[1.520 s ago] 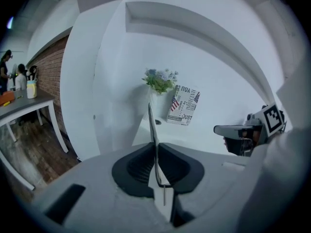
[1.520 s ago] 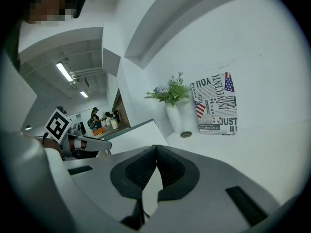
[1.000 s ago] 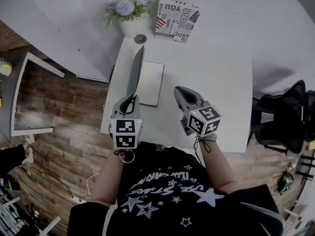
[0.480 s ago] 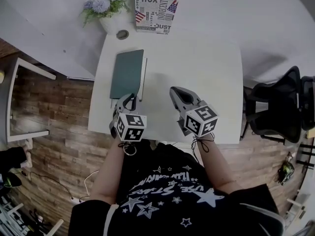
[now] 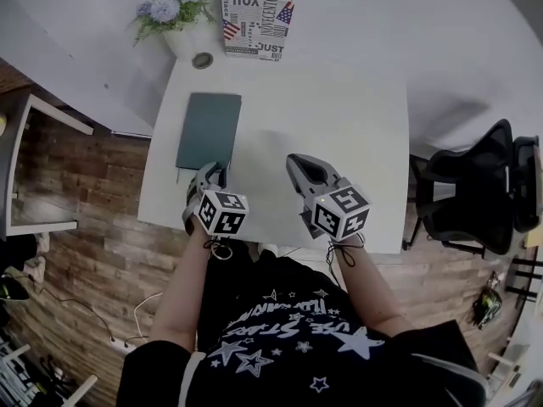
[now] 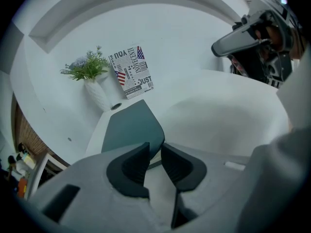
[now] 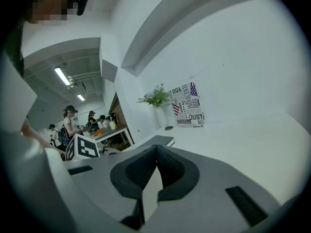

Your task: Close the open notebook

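The notebook (image 5: 208,130) lies shut and flat on the left part of the white table (image 5: 339,125), dark green cover up; it also shows in the left gripper view as the notebook (image 6: 132,127) and in the right gripper view as the notebook (image 7: 158,141). My left gripper (image 5: 210,172) hovers just off its near edge. Its jaws are opening, with a narrow gap at the left gripper (image 6: 155,147) and nothing between the pads. My right gripper (image 5: 297,161) hangs over the table's front middle, shut and empty, tips touching at the right gripper (image 7: 155,148).
A white vase of flowers (image 5: 174,11) and a printed card (image 5: 253,22) stand at the table's far edge, with a small round object (image 5: 202,59) beside them. A black chair (image 5: 475,185) is at the right. Wooden floor lies left of the table.
The notebook's cover has come down from upright to flat. My left gripper let go of it, sank and drew back to the near edge. The right gripper shifted slightly left.
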The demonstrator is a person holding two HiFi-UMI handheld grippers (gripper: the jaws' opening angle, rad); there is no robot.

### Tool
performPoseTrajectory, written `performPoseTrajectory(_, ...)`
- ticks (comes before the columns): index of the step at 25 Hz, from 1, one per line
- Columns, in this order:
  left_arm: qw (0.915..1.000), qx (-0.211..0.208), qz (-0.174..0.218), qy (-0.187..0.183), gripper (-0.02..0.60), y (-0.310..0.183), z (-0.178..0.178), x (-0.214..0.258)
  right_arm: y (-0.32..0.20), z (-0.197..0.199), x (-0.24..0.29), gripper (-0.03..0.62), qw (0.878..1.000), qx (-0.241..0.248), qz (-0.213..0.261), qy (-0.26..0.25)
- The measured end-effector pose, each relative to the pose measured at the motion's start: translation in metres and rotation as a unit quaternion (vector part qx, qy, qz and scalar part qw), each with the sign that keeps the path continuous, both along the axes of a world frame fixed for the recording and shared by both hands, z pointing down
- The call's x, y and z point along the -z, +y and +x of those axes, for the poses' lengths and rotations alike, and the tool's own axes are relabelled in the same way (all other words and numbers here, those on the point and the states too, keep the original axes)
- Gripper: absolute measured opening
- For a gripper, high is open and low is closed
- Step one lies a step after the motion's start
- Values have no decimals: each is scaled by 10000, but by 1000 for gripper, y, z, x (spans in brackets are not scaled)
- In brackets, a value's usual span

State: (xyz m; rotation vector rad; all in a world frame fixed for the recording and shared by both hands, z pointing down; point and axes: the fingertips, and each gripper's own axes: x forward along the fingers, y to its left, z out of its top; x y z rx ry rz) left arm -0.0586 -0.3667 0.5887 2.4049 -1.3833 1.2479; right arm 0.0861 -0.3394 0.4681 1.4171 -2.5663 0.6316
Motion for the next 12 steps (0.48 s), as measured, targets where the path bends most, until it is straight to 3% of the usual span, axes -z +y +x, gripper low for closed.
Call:
performPoseTrajectory(6,9988,-11,-415,241,194,19,18,-5,15,7,-5,2,9991,420,38,100)
performPoseTrajectory(12,9976,222,-197,628,198,50,27,20,28,12,-6,2,9989,464,48,-83)
